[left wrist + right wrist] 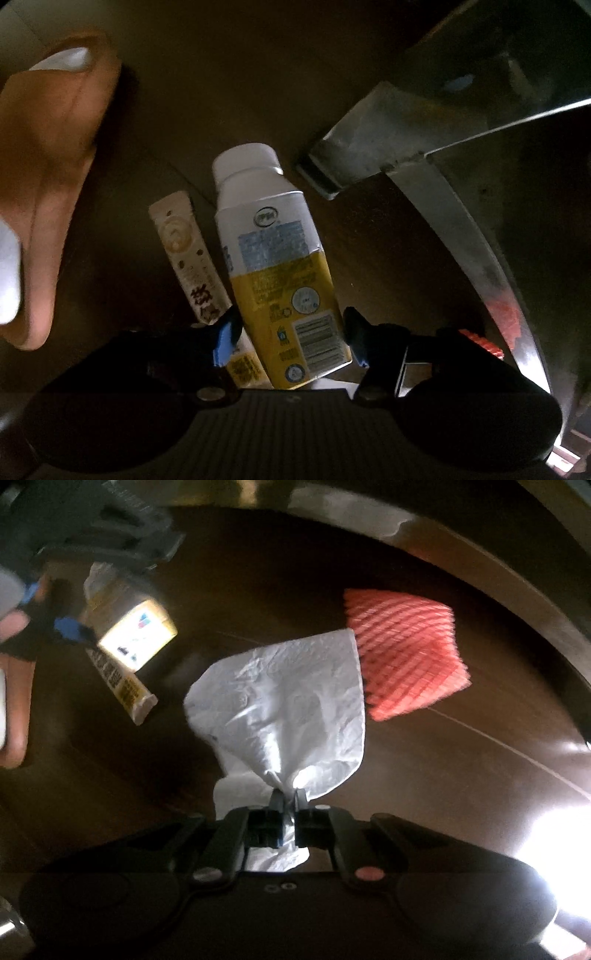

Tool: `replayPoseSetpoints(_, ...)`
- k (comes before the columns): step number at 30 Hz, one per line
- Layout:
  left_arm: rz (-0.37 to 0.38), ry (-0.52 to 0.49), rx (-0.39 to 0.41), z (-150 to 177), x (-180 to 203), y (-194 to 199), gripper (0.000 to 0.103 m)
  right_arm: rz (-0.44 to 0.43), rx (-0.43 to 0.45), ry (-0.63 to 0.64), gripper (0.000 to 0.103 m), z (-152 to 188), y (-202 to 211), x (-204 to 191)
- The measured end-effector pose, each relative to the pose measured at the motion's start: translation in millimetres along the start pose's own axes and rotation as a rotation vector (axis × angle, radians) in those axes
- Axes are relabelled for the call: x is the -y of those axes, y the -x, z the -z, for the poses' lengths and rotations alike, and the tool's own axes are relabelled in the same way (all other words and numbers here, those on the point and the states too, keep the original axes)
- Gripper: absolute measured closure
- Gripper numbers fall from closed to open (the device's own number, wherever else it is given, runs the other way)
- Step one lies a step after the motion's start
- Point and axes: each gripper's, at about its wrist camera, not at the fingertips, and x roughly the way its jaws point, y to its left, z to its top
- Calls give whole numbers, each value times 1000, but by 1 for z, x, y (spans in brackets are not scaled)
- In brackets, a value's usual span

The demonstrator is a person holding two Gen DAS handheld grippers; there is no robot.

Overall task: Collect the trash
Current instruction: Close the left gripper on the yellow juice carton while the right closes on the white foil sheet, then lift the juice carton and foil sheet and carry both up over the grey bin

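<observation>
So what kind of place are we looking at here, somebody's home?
Probably a home, under or beside a table or chair. The dark wood-look floor has plank seams, a metal furniture leg stands on it, and a drink carton, a white tissue and red foam netting are around.

The floor [258, 554] is dark brown and smooth, crossed by thin pale seam lines [498, 742], and most of it lies in deep shadow. A metal furniture frame [373, 144] stands on it, with a flat angled leg ending in a dark foot [317, 177] and a curved shiny rail [476, 243] sweeping away from it; in the right wrist view the same kind of pale metal rail [369, 513] arcs along the top. Light is low overall, with 1 strong white glare [554, 834] on the floor at the lower right of the right wrist view.
</observation>
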Motion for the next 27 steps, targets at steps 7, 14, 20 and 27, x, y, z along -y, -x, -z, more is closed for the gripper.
replayPoseSetpoints(7,2,5,-57,12,-1,35,49,6,-20,-120,100,6,51,10)
replayPoseSetpoints(14,30,-73,-69,29,-4,89,52,9,14,-198,100,22,119,20)
replayPoseSetpoints(20,68,-213,-73,61,1,151,52,-7,99,-258,100,46,202,29)
replayPoseSetpoints(27,213,-384,-5,103,20,242,52,18,279,-266,100,76,312,43)
